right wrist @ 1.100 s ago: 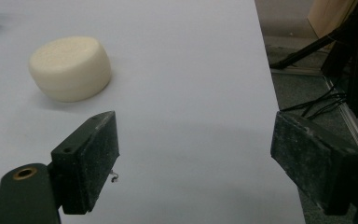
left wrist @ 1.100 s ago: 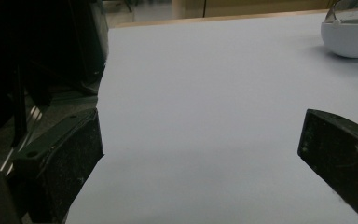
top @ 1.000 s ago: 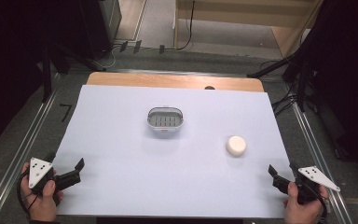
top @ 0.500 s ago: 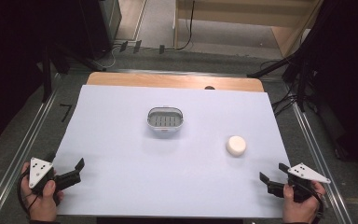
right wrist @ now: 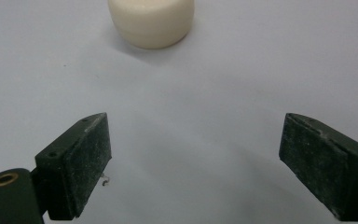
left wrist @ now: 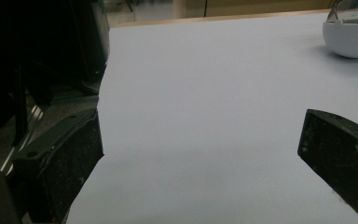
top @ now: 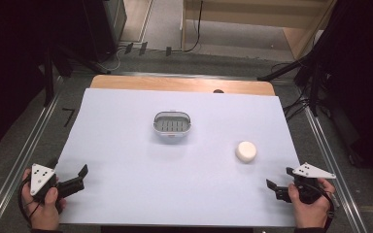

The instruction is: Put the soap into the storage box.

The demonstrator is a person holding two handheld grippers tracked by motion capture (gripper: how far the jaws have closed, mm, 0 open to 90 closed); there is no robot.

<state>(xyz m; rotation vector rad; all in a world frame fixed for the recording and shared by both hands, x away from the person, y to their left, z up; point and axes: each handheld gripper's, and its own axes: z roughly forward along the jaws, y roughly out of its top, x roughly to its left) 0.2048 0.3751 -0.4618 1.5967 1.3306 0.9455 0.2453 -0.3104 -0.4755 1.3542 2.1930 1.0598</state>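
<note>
A cream round puck (top: 246,151) lies on the white sheet (top: 126,145), right of the middle. In the right gripper view the puck (right wrist: 151,21) sits just ahead of the jaws. My right gripper (top: 279,177) rests near the front right corner and points at it. The right gripper (right wrist: 193,158) is open; its jaws have just been opening, with nothing between them. A small grey slotted dish (top: 172,125) stands at the centre of the sheet. My left gripper (top: 69,167) is open at the front left edge, and the left gripper (left wrist: 200,154) faces bare sheet, with the dish (left wrist: 352,35) far off.
The sheet covers a wooden table whose far edge (top: 182,83) shows. Metal rails (top: 26,145) run along both sides. Cables and dark stands (top: 315,73) crowd the floor behind and to the right.
The right gripper has turned and shifted a little left toward the puck, and its jaws stand wider apart. The left gripper has not moved.
</note>
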